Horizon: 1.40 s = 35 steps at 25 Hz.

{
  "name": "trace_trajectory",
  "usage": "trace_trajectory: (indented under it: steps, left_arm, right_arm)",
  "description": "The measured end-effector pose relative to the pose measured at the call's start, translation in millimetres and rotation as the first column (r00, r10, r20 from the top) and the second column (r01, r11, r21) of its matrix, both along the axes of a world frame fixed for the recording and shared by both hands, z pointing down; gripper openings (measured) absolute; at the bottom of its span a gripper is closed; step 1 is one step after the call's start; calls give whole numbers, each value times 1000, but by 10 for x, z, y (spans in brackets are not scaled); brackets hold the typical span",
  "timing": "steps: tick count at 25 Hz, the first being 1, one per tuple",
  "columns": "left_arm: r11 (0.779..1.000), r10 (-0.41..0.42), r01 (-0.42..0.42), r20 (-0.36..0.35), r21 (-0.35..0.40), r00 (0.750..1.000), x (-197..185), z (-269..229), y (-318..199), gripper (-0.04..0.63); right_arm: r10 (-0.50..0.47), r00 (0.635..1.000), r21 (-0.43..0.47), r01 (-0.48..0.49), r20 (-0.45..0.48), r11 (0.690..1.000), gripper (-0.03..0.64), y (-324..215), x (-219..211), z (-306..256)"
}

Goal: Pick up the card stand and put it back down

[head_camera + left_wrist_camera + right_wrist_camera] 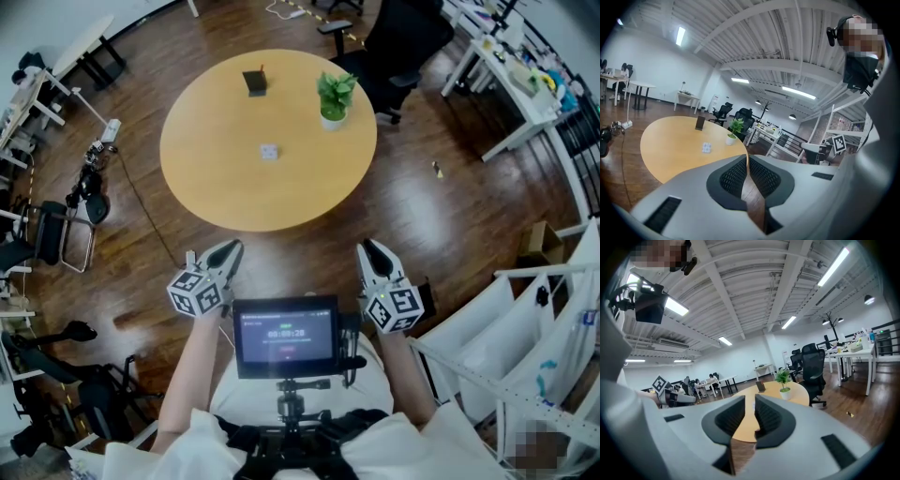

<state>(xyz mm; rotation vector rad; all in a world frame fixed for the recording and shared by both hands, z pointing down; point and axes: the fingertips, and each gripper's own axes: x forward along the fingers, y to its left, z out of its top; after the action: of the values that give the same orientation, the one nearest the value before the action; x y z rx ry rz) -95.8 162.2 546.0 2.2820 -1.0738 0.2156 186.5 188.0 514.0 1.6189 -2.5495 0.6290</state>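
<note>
1. Open-plan office: a round wooden table (pixel 216 187) stands ahead of both grippers.
2. The card stand (pixel 255 82) sits at the table's far side, well apart from both grippers and more in line with the left gripper (pixel 228 253).
3. The left jaws are together and empty. The right gripper (pixel 368 251) has its jaws slightly apart, also empty.

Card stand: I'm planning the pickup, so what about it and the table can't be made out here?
Card stand: too small in every view to tell if it holds a card.
White thing on the table: too small in every view to identify.
Screen, head view: text blurred.
</note>
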Motion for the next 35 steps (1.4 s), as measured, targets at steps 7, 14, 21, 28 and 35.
trace_trajectory:
  steps: [7, 14, 21, 28, 35]
  left_arm:
    - [1000, 10, -10, 9, 4, 1000, -8, -16, -14, 11]
    - [1000, 20, -20, 11, 1, 1000, -9, 0, 19, 11]
    - [1000, 23, -23, 19, -5, 1000, 5, 39, 102, 11]
    - [1000, 17, -16, 18, -15, 1000, -13, 89, 161, 11]
    - [1000, 15, -14, 13, -22, 1000, 1, 115, 195, 11]
  right_arm:
    - [2, 1000, 9, -2, 4, 1000, 72, 3, -11, -9]
    - [4, 1000, -7, -4, 0, 1000, 72, 57, -30, 17]
    - [9, 1000, -12, -9, 2, 1000, 72, 109, -15, 76]
    - [-6, 1000, -13, 6, 4, 1000, 72, 168, -33, 117]
    - [3, 999, 9, -3, -50, 1000, 71, 180, -24, 89]
